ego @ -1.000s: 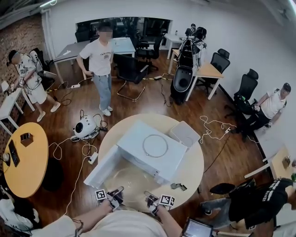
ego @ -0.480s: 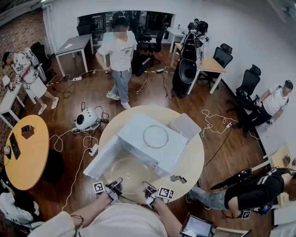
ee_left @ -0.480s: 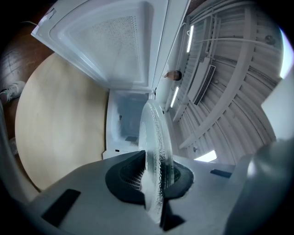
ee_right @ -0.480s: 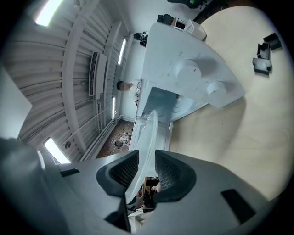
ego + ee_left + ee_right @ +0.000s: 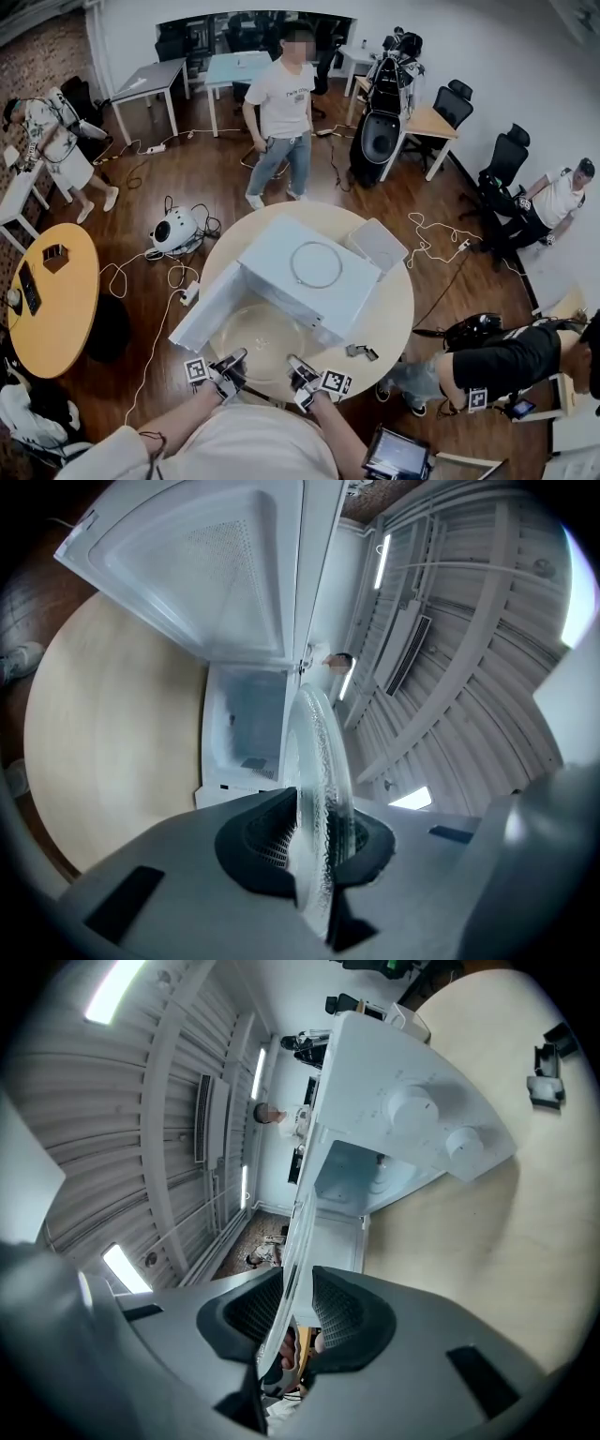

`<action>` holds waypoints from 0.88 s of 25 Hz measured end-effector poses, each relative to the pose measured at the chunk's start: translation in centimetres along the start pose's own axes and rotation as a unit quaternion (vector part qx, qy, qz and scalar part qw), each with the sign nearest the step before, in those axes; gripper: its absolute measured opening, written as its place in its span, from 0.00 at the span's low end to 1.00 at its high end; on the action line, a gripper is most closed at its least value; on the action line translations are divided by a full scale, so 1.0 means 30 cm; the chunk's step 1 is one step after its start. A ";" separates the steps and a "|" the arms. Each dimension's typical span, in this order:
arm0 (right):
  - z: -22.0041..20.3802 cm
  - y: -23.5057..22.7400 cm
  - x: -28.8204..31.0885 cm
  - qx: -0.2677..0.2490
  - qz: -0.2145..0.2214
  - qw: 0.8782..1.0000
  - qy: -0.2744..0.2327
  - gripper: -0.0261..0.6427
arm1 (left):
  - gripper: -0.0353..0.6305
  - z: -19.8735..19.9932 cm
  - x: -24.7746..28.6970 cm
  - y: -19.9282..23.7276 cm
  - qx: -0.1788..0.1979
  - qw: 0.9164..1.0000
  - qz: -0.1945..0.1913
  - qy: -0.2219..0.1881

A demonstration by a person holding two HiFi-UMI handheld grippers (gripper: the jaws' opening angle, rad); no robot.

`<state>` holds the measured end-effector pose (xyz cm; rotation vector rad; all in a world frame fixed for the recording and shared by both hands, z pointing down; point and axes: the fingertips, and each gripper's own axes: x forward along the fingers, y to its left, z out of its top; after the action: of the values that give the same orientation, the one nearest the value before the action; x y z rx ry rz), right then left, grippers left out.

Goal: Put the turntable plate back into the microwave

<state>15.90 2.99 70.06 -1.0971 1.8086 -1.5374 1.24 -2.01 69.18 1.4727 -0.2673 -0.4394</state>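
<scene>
Spanning left gripper (image 5: 234, 362) to right gripper (image 5: 296, 367), the turntable plate (image 5: 263, 334) sits clamped.

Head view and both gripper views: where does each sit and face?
Head view: on the person's head, steeply down at the white microwave on the round wooden table; forearms, left gripper, right gripper show.
Left gripper view: on that gripper, looking along its jaws into the open microwave; jaws clamp the clear glass turntable plate.
Right gripper view: likewise, on the plate's other rim.
Shared: all show plate and microwave.
</scene>
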 end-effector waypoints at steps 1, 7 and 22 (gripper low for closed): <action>0.001 0.009 0.000 -0.003 0.001 1.000 -0.002 0.19 | 0.11 0.007 0.000 -0.006 -0.002 1.000 -0.002 -0.004; 0.010 0.093 0.016 -0.024 0.056 0.998 -0.011 0.19 | 0.11 0.050 0.009 -0.029 -0.010 1.000 -0.005 -0.024; -0.053 0.082 0.061 0.002 -0.014 0.999 -0.052 0.19 | 0.11 0.140 0.105 0.014 -0.006 0.999 0.024 0.022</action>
<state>13.04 2.40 68.23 -1.1824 1.7262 -1.4707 2.28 -7.14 69.67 1.4592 -0.2627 -0.3689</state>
